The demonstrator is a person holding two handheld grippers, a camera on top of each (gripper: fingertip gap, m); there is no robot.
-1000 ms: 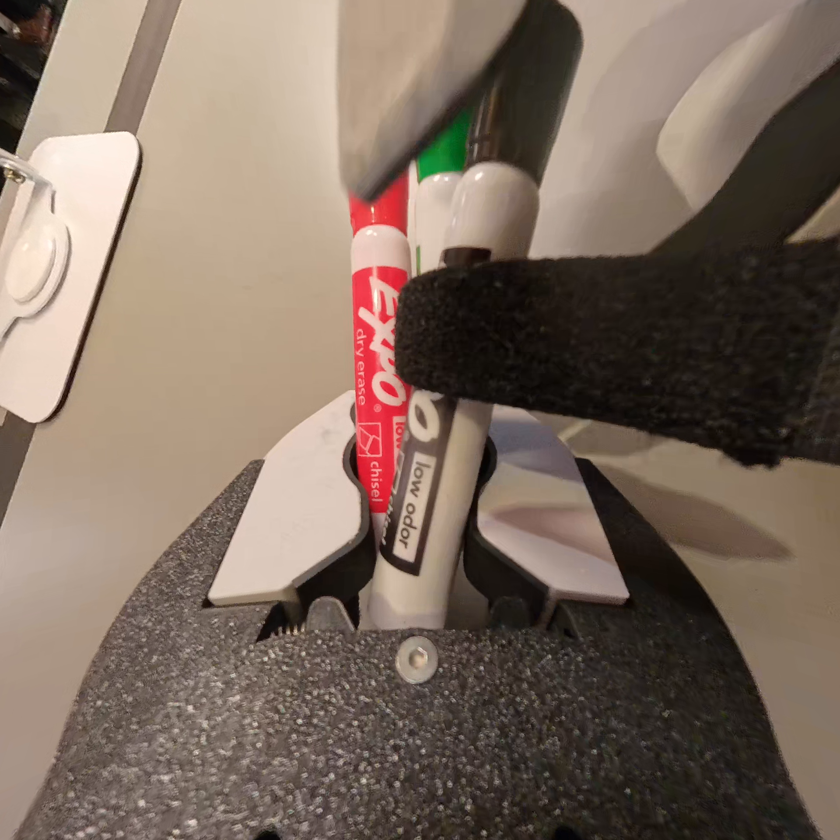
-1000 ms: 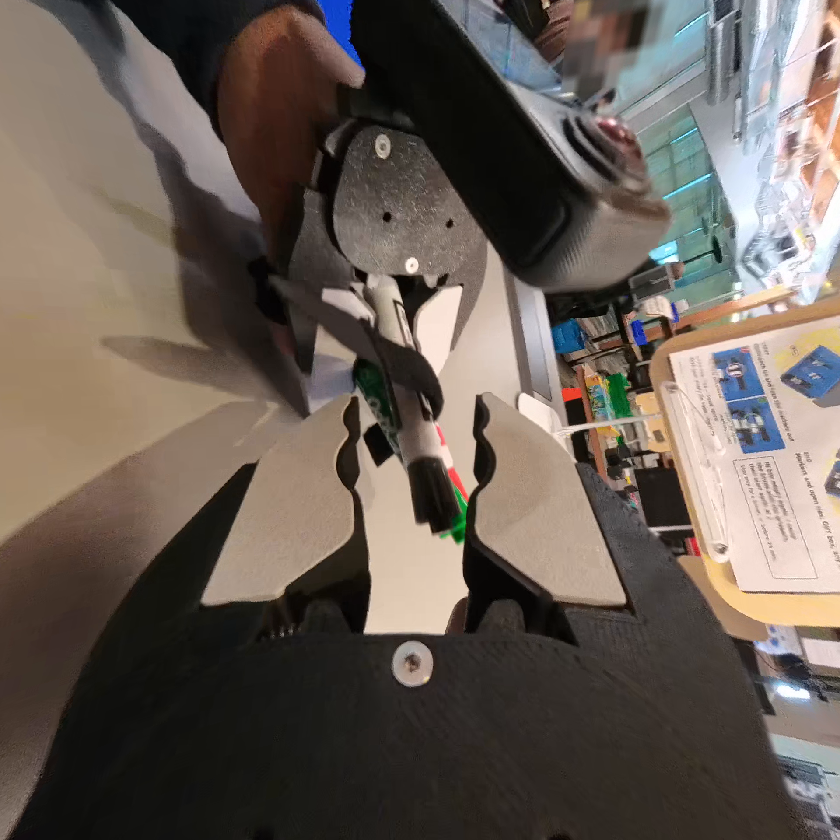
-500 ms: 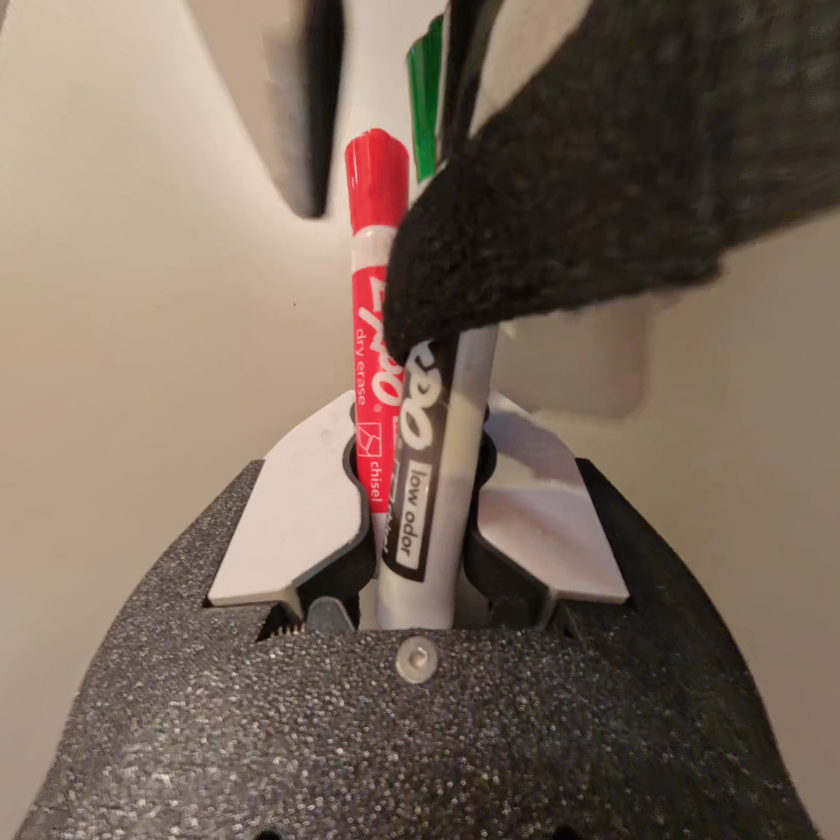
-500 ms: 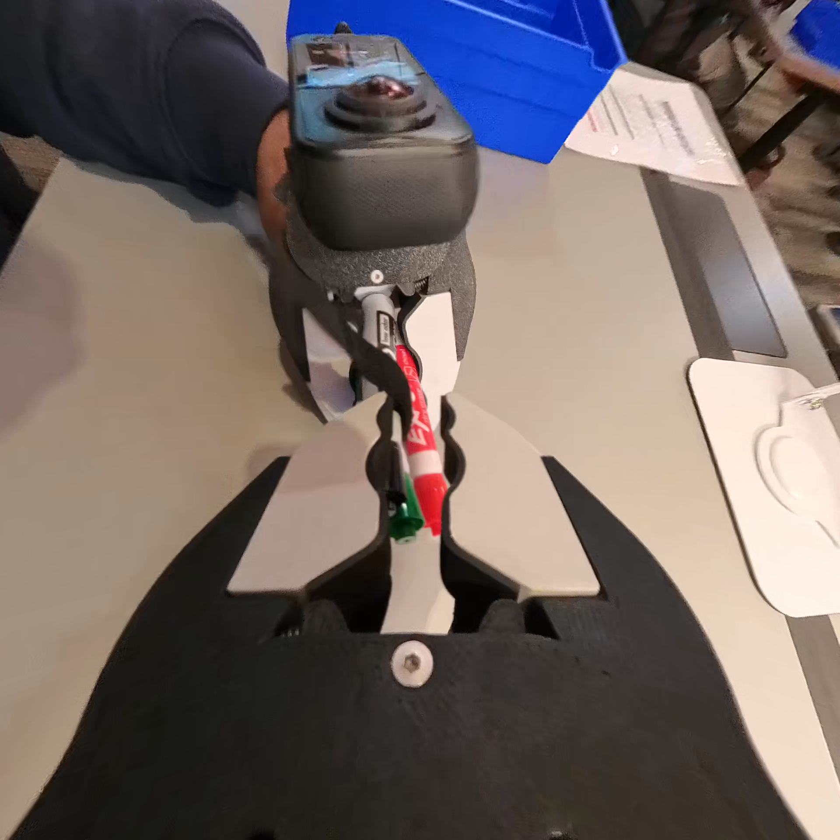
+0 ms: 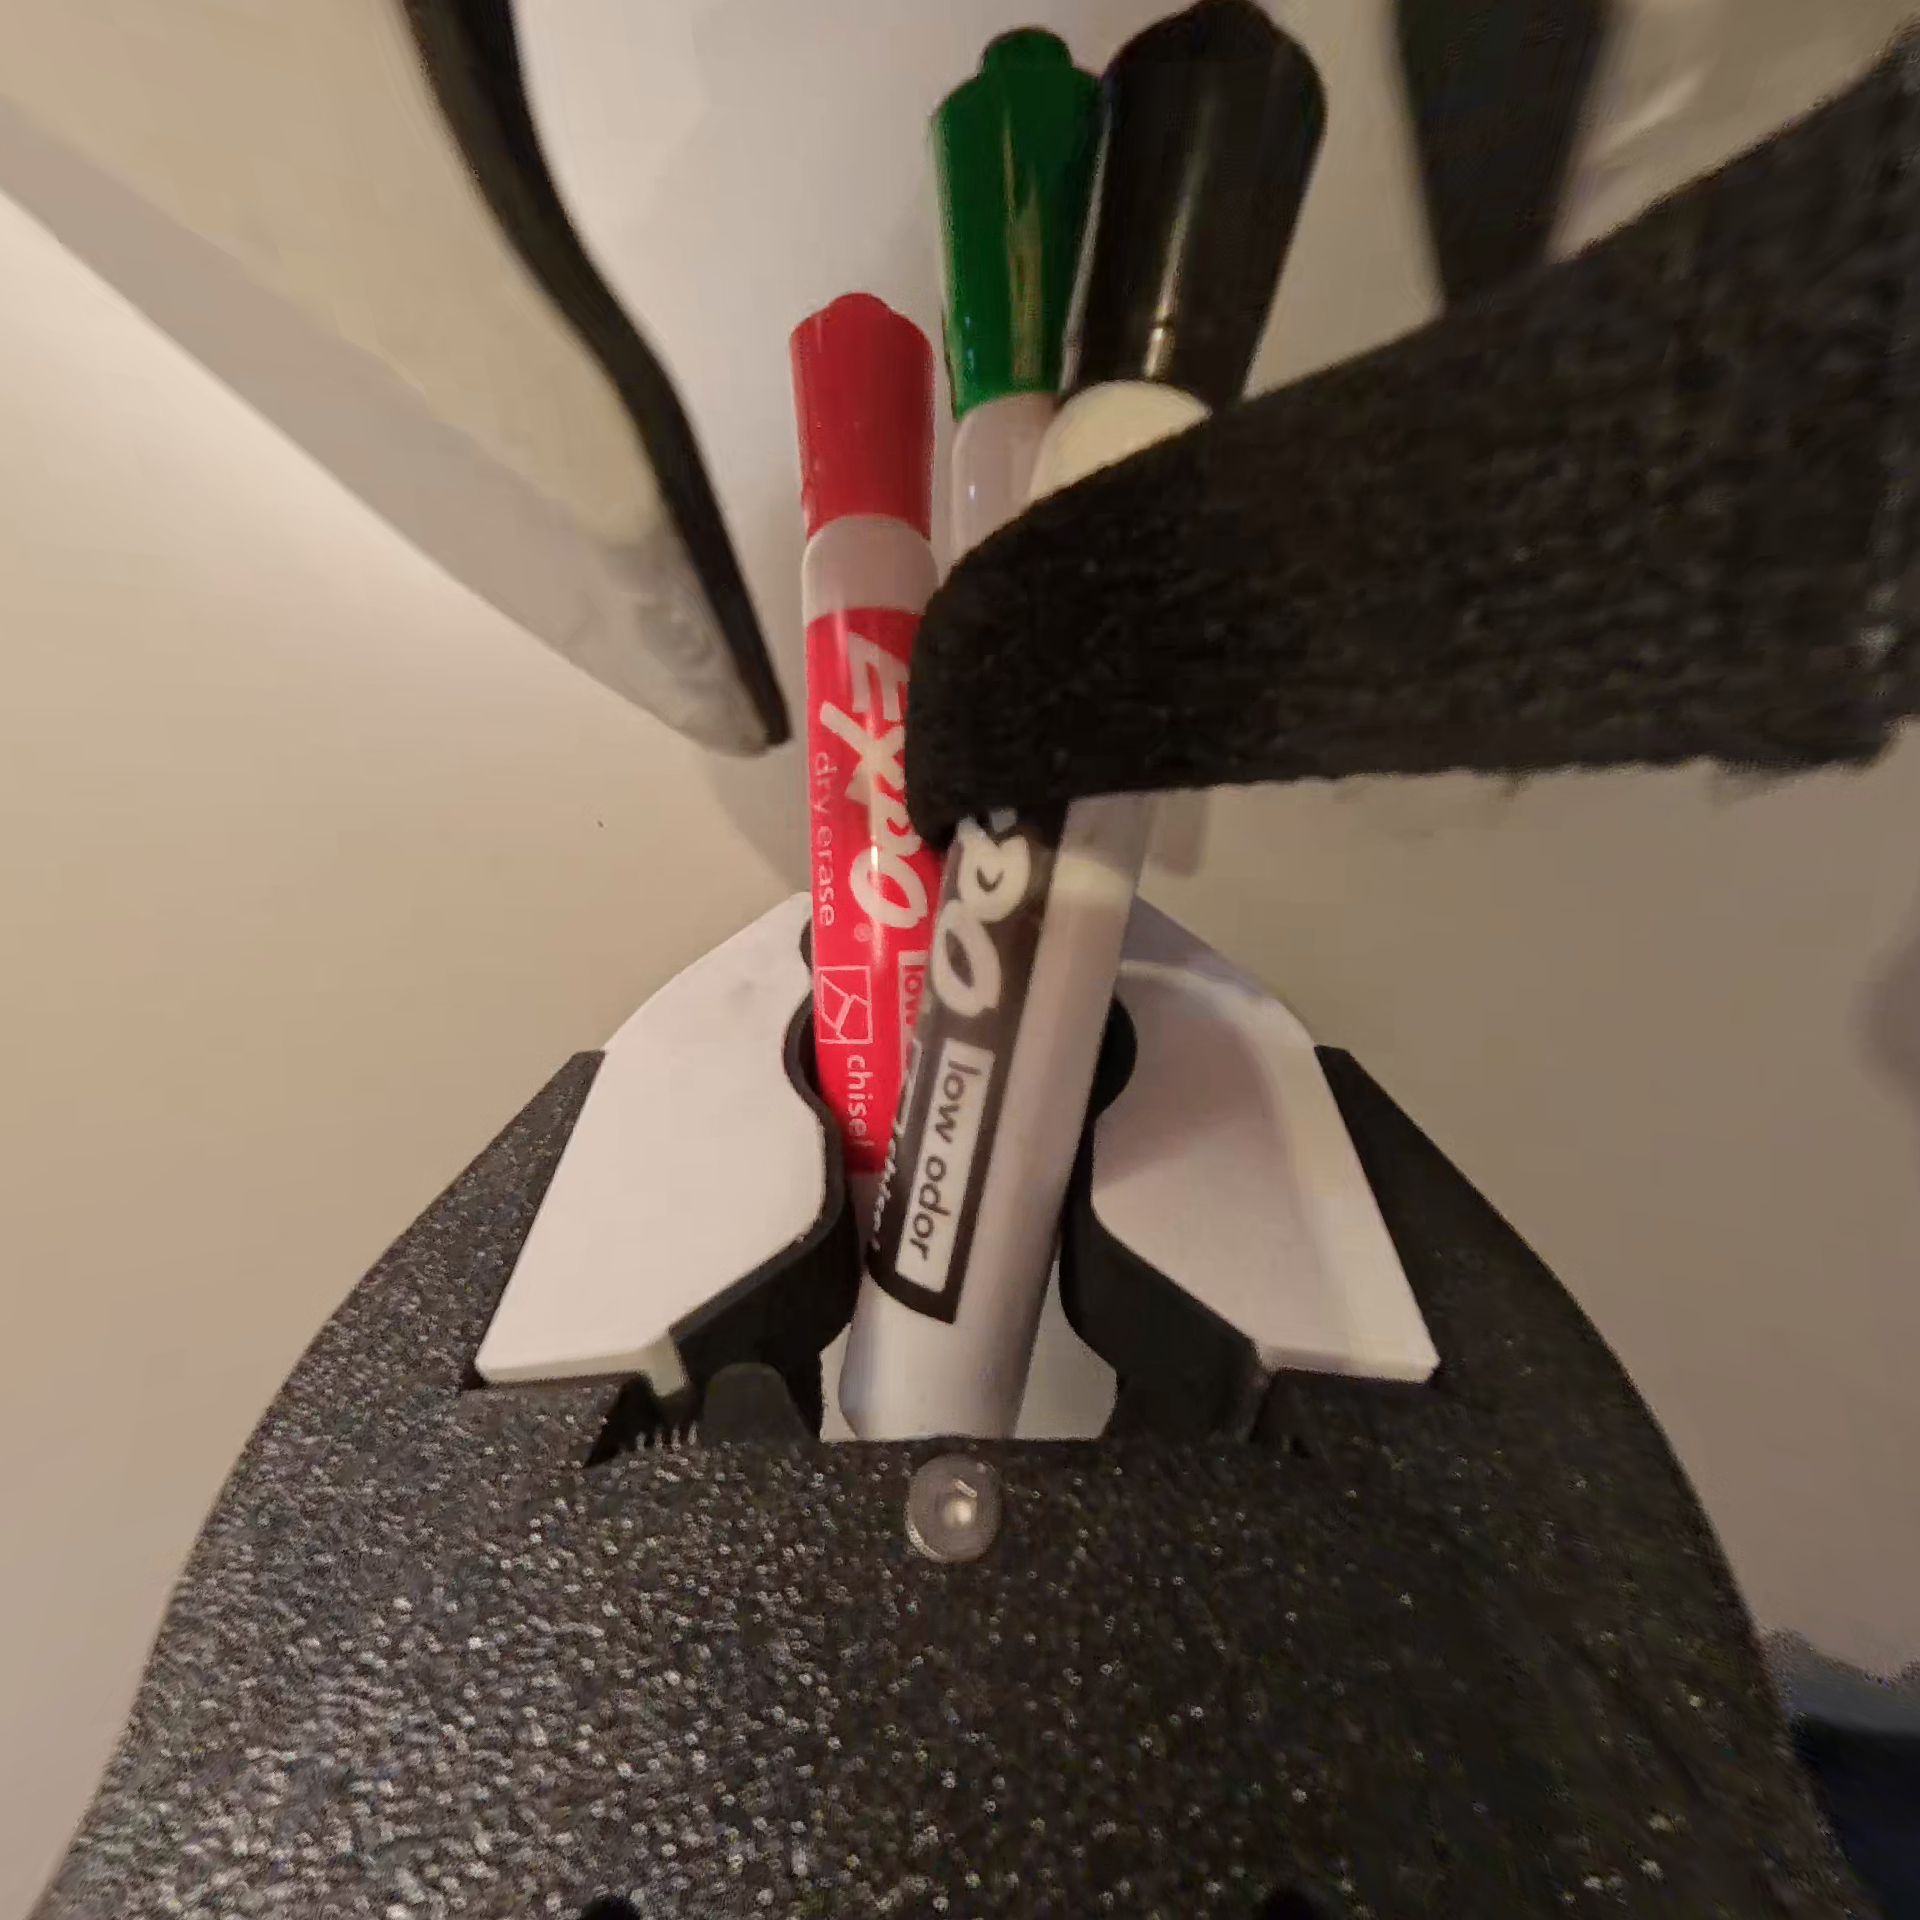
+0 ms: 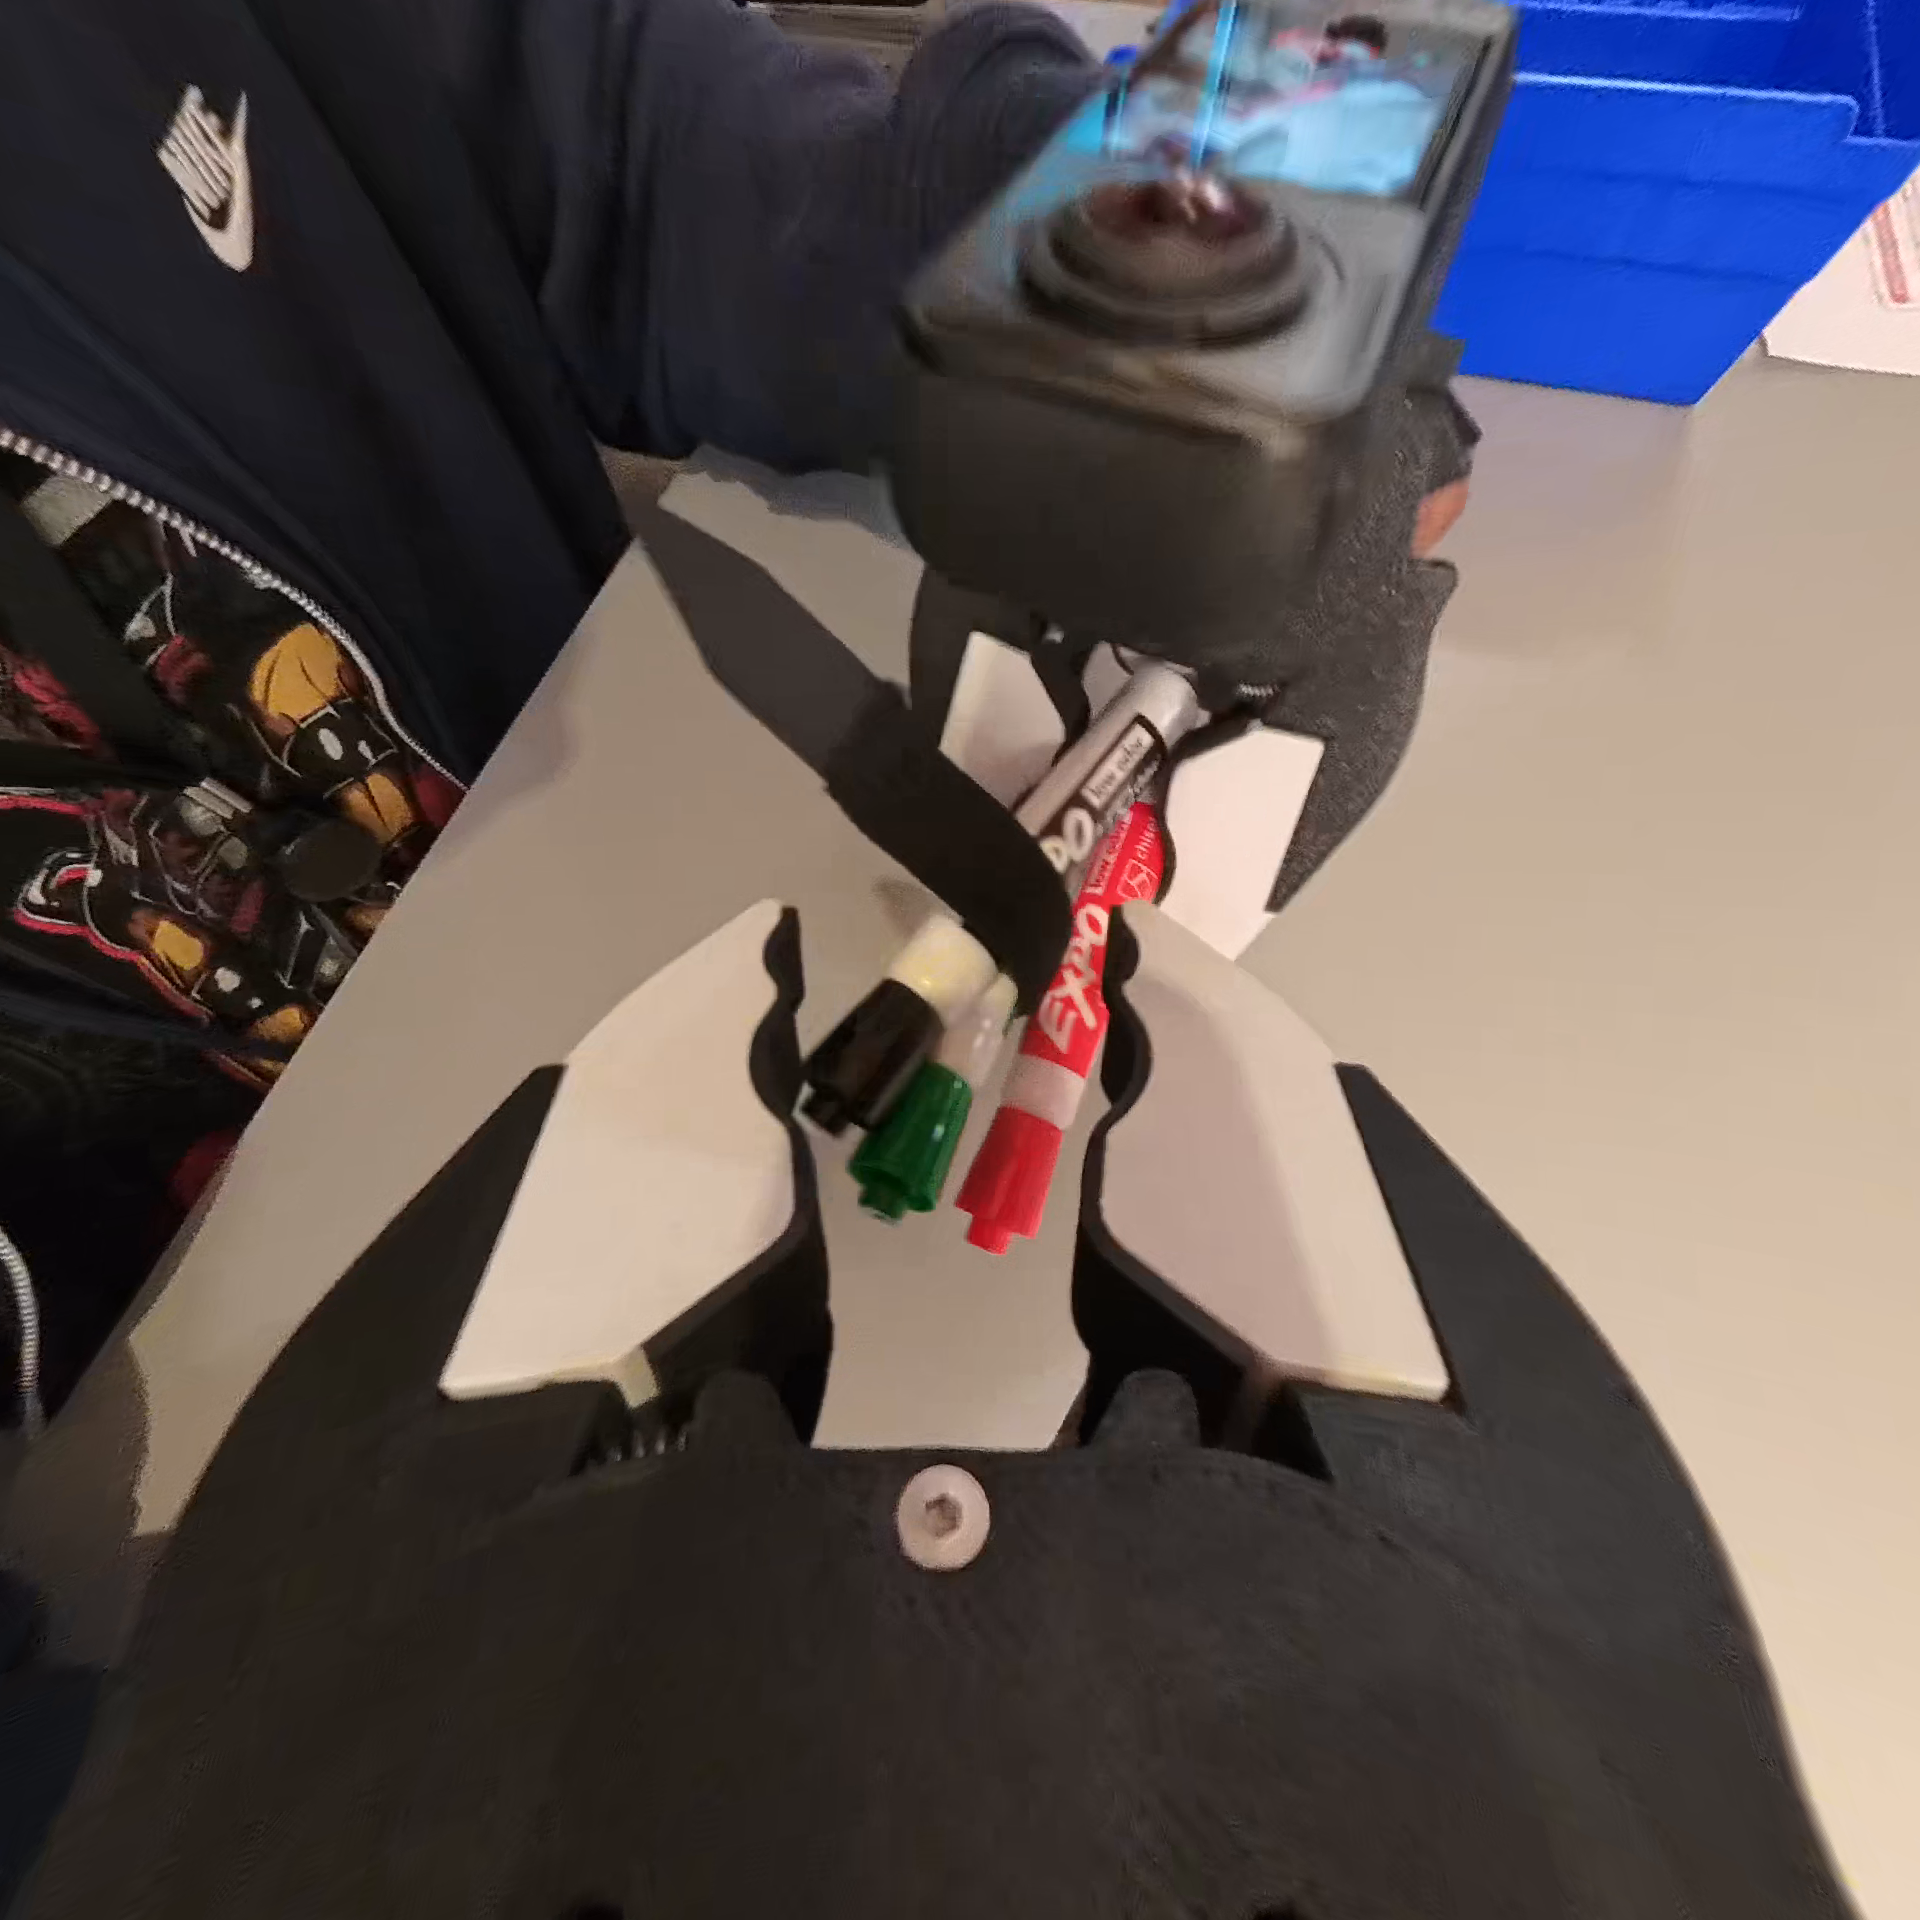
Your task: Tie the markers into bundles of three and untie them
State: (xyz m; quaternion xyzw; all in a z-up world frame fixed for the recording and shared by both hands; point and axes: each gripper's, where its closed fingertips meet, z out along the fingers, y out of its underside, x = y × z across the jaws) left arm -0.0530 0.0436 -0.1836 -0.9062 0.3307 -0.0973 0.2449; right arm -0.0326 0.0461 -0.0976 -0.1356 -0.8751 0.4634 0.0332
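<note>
Over a pale grey surface (image 6: 1558, 935), with a blue bin (image 6: 1662, 208) at two o'clock, my left claw (image 5: 961, 997) pinches three markers (image 5: 987, 1143) wrapped by a black strap (image 5: 1351, 644). My right claw (image 6: 951, 940) stands spread, the marker caps between its fingers, pointing toward six o'clock.

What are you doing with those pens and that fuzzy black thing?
A person is working with two hand-held grippers. The left gripper is clamped on three markers, red, green and black, pointing toward the other gripper. A fuzzy black strap crosses the bundle with one end hanging loose. The right gripper is open, with the marker caps between its fingers, gripping nothing. Everything is above a pale table.
</note>
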